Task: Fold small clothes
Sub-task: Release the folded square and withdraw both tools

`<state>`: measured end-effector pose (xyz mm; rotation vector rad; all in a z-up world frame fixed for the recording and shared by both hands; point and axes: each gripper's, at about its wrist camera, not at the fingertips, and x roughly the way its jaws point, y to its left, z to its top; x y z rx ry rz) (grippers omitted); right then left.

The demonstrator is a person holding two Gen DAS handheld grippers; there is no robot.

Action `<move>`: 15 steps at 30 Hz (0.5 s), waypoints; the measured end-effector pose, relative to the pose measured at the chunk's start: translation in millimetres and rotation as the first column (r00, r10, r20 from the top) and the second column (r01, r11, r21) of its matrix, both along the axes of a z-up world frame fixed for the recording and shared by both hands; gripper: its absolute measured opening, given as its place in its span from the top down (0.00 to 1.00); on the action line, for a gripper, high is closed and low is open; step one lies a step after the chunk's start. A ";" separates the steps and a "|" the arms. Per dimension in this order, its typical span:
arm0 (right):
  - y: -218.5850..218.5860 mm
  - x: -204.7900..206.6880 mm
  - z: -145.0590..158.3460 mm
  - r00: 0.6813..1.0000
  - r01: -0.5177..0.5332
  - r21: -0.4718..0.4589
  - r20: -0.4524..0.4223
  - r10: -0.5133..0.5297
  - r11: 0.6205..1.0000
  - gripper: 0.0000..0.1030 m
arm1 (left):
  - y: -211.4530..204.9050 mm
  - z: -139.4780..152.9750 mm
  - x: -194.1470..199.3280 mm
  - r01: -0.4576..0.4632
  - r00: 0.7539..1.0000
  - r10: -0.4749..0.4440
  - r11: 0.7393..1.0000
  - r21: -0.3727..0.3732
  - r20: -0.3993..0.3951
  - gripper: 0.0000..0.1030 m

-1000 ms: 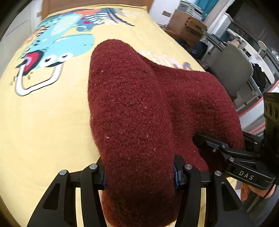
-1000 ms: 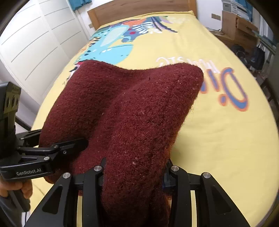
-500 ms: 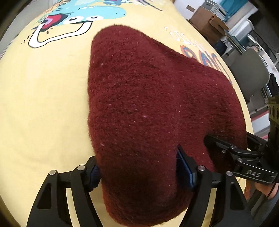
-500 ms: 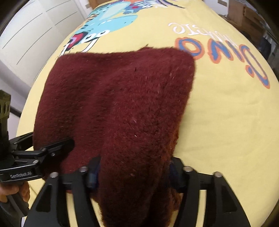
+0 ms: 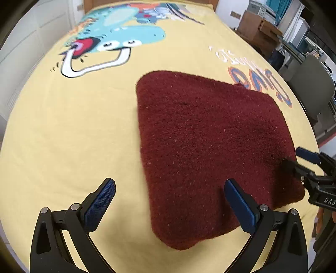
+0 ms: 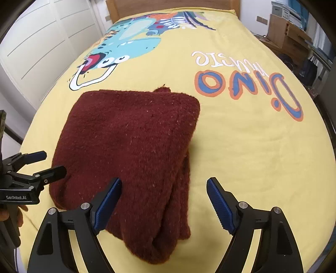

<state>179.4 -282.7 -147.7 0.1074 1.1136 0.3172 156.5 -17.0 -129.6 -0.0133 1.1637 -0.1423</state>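
A dark red fuzzy knit garment (image 5: 210,136) (image 6: 130,136) lies folded flat on the yellow bed cover (image 5: 73,130). My left gripper (image 5: 168,184) hovers over its near left edge. Its jaws are opening wide and its blue pads (image 5: 100,201) touch nothing; the right pad stands above the cloth. My right gripper (image 6: 165,181) hangs over the near right corner. Its jaws are opening too, with the folded edge below the gap and unpressed. Each gripper also shows in the other's view, the right gripper (image 5: 298,159) and the left gripper (image 6: 50,163), both at the garment's side.
The bed cover (image 6: 241,147) carries a blue dinosaur print (image 6: 130,48) and coloured lettering (image 6: 247,84). A wooden headboard (image 6: 168,6) is at the far end. White wardrobe doors (image 6: 37,46) stand left; cardboard boxes (image 5: 258,29) and a grey chair (image 5: 313,88) stand right.
Both grippers have let go of the red garment and spread their jaws. The garment has dropped from its raised, bunched shape to lie flat on the bed.
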 end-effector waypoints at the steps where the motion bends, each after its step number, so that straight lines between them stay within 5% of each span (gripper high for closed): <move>1: 1.8 0.1 -4.6 1.000 0.003 0.008 -0.008 -0.002 1.000 0.18 | 1.9 -3.0 -7.0 0.002 1.000 -0.002 1.000 0.006 0.005 0.01; 4: 1.3 -8.8 -19.0 1.000 0.017 -0.024 -0.015 -0.017 1.000 0.18 | -4.9 -18.3 -12.4 0.000 1.000 0.001 0.998 0.056 -0.011 0.01; 9: 0.4 -9.7 -40.6 1.000 0.027 -0.065 -0.012 -0.028 0.998 0.17 | -7.7 -40.6 -8.1 -0.008 1.000 0.008 0.999 0.041 -0.003 0.01; 15: -8.8 -10.3 -52.3 0.999 0.044 -0.079 -0.009 -0.045 0.996 0.02 | -2.5 -47.9 -15.0 -0.007 1.000 0.006 1.000 0.011 0.030 0.00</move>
